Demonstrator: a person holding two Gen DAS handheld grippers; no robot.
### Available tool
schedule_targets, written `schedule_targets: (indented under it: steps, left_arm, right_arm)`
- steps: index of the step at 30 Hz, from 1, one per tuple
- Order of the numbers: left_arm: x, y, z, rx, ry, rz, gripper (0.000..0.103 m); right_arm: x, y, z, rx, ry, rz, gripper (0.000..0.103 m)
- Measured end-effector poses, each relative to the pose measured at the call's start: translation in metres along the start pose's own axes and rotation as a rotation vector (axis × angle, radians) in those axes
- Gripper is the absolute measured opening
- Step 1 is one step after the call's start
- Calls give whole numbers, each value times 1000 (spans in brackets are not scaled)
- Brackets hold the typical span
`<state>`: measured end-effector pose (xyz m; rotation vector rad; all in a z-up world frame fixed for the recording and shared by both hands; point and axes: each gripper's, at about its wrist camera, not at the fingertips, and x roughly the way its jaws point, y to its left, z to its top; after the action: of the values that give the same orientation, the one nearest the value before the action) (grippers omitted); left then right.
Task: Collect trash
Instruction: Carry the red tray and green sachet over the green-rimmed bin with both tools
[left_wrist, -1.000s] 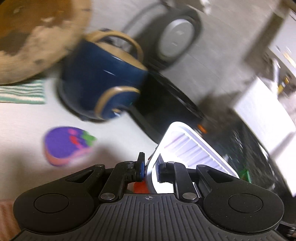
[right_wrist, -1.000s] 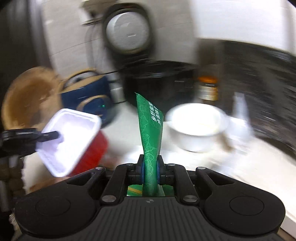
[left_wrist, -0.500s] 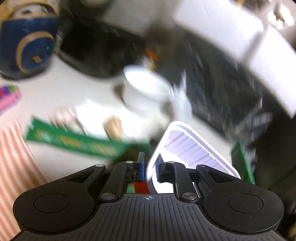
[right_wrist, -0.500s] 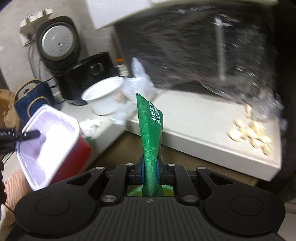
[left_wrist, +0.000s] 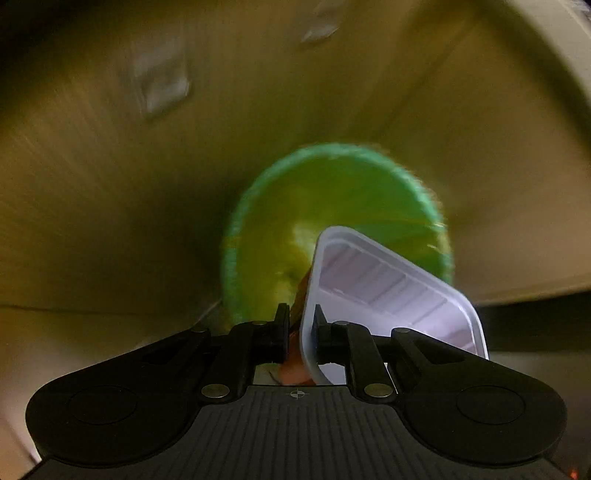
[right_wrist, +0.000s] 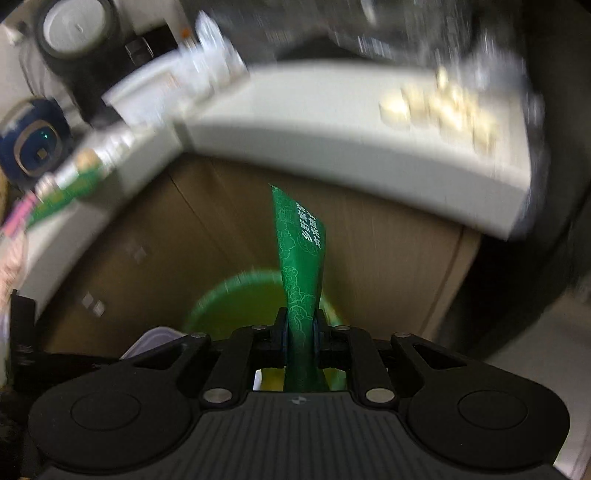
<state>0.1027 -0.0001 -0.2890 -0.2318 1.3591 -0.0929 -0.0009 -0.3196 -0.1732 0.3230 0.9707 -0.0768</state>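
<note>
Between the left gripper's (left_wrist: 298, 334) fingers sits the rim of a white plastic tub (left_wrist: 388, 295), clamped tight, its open mouth turned toward the camera and a reddish outer wall just visible below the fingers. Beyond the tub, directly under it, lies the round mouth of a green bin (left_wrist: 332, 206), standing low against brown cardboard (left_wrist: 110, 184). The right gripper (right_wrist: 300, 341) is clenched on a green wrapper (right_wrist: 299, 258), which stands up stiffly from the fingers; the same green bin (right_wrist: 229, 299) shows beneath and slightly to the left of it, with the tub's rim (right_wrist: 155, 338) at lower left. Above the cardboard (right_wrist: 369, 240), the white worktop (right_wrist: 332, 122) carries pale small pieces, a dark cooker and other blurred clutter.

Judgement: the carry step is nearly complete, with both items poised over the bin. Next each grip needs releasing, once the wrapper is brought squarely over the opening.
</note>
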Motion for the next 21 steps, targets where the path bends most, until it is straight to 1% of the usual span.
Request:
schedule_targets:
  steps: [1,3,4,5,6,7,8,9,11,13,16,19,21]
  left_arm:
    - [12,0,1,-27,-13,9,15]
    - [32,2,4,-83,-41,-9,15]
    - [43,2,9,-107,-56,-36,16]
    - [56,-3,12,-112,-68,-74,18]
    - [72,-6,16,-102,-67,-99,24]
    - [89,-7,19,-96,-58,-100,25]
    - [105,-8,22,-104,-50,-76,23]
    - [115,-6,24,-114,-44,-53,23]
    - [127,-3,29,-125,-32,-53,23]
    - [126,2,30,-120,-21,-60,23]
    - [109,9,25,-119,-1,-87,23]
    - [74,26,11,-136,0,-146,23]
    - [55,34,3,-153,-6,-169,23]
  right_arm:
    - [8,0,-4,6,24,2,12]
    - [16,3,-7,-3,45,8,12]
    - [19,6,-8,-19,45,11,12]
    - [23,9,-9,-37,42,17,12]
    - [27,12,-9,-56,38,23,12]
    - [32,15,-9,-75,38,23,12]
    - [39,18,-10,-94,41,15,12]
    - [44,20,-9,-108,47,7,12]
    - [55,27,-9,-132,62,0,12]
    - [62,30,-8,-150,74,19,12]
    - [78,38,-6,-165,100,51,12]
    - [96,55,-1,-236,106,90,12]
    - [106,69,4,-288,102,144,12]
